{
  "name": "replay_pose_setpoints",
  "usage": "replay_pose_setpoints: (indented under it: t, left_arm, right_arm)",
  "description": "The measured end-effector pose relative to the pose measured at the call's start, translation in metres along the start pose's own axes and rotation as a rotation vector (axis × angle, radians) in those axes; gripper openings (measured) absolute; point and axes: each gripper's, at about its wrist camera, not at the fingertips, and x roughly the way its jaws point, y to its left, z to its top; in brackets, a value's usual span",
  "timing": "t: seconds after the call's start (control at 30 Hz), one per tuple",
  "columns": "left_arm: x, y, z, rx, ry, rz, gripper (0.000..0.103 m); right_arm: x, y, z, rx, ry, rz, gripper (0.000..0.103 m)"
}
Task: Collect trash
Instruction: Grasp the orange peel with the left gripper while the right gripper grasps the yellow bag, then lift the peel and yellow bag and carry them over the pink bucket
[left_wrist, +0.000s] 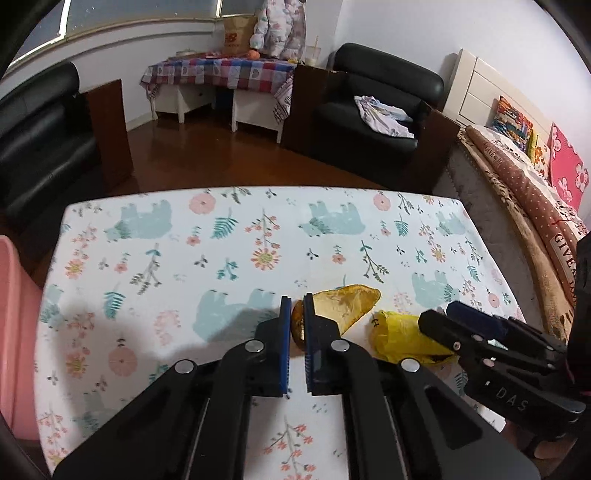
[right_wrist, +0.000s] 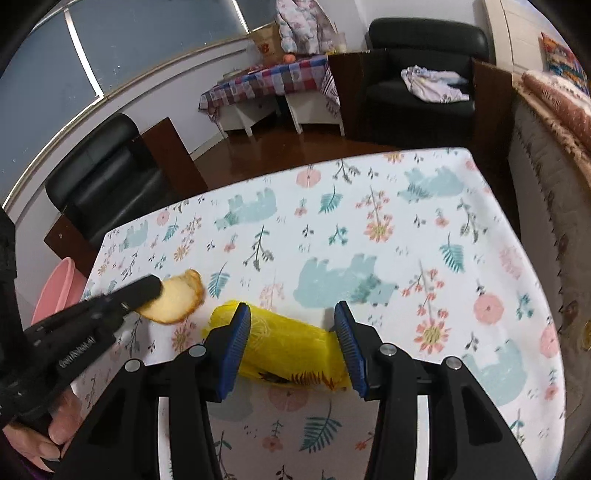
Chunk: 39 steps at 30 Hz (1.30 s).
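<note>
A yellow-brown fruit peel lies on the flowered tablecloth. My left gripper is shut on the peel's near edge, with a narrow gap between its blue pads. The right wrist view shows the peel under the left gripper's fingers. A crumpled yellow plastic bag lies beside the peel. My right gripper is open, and its two fingers straddle the bag. In the left wrist view the bag sits under the right gripper.
A pink bin stands at the table's left edge; the right wrist view shows it too. Black armchairs, a checked side table and a bed surround the table.
</note>
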Motion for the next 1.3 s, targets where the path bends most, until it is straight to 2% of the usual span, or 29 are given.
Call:
replay_pose_setpoints:
  t: [0.17, 0.57, 0.8, 1.03, 1.2, 1.3]
  left_arm:
    - [-0.016, 0.001, -0.002, 0.023, -0.034, 0.013, 0.006]
    - [-0.038, 0.010, -0.009, 0.031, -0.057, 0.042, 0.006]
    - [-0.053, 0.014, -0.015, 0.046, -0.085, 0.052, 0.006]
    - [-0.071, 0.013, -0.018, 0.057, -0.119, 0.059, 0.006]
    - [-0.081, 0.016, -0.021, 0.055, -0.131, 0.058, 0.006]
    - [-0.088, 0.020, -0.024, 0.049, -0.139, 0.062, 0.006]
  right_arm:
    - [-0.004, 0.005, -0.010, 0.002, 0.043, 0.047, 0.047]
    - [-0.017, 0.043, -0.037, -0.127, 0.141, 0.110, 0.047]
    - [-0.025, 0.058, -0.054, -0.190, 0.156, 0.103, 0.047]
    - [-0.041, 0.069, -0.063, -0.208, 0.154, 0.131, 0.047]
    - [-0.052, 0.086, -0.073, -0.288, 0.198, 0.165, 0.048]
    - [-0.059, 0.096, -0.078, -0.331, 0.173, 0.159, 0.048]
